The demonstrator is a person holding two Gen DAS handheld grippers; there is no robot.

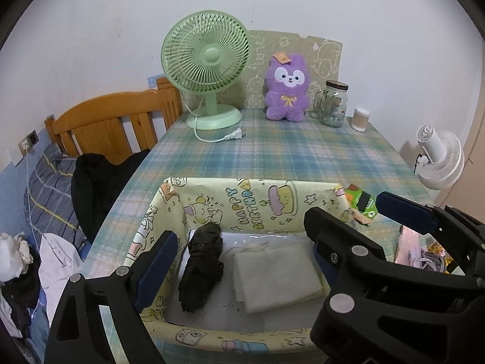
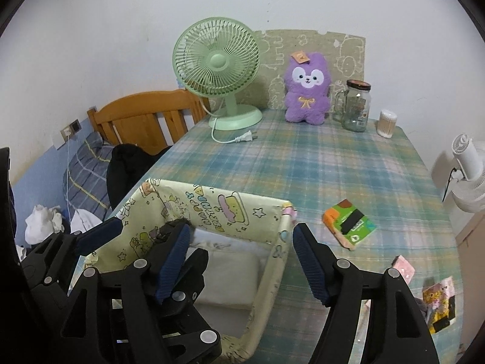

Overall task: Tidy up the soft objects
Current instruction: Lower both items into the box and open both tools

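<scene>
The left gripper [image 1: 239, 251] hangs over a pale yellow cartoon-print fabric bin [image 1: 218, 200] with its fingers [image 1: 157, 268] spread wide and nothing between them; the bin sits on the plaid-covered surface [image 1: 272, 151]. In the left wrist view a rolled black cloth [image 1: 201, 268] lies on the bin's floor toward 9 o'clock, and a folded white cloth [image 1: 275, 279] lies flat just beside it toward 3 o'clock.

The right gripper [image 2: 239, 265] hovers at the bin's 3 o'clock wall, its fingers [image 2: 309, 268] parted fairly wide and empty; one finger sits inside the bin's line, the other outside over the plaid. The wall's top edge runs between them, but the pads are not pressing it.

Outside the bin, in the right wrist view, a green-and-orange packet [image 2: 348, 226] lies on the surface toward 3 o'clock of the bin, apart from it. A small pink packet [image 2: 403, 268] lies nearer the 4 o'clock edge, and a patterned pouch [image 2: 439, 300] lies beyond it.

At the far end, toward 12 o'clock, a green desk fan [image 1: 206, 60] stands upright with its plug [image 1: 235, 135] loose on the cloth. A purple plush toy [image 1: 286, 88] sits upright beside it, then a glass jar mug [image 1: 332, 103] and a cotton swab tub [image 1: 360, 119]. A white fan [image 1: 439, 159] shows at 3 o'clock off the surface, and a bed with a wooden headboard [image 1: 115, 121] lies toward 9 o'clock.
</scene>
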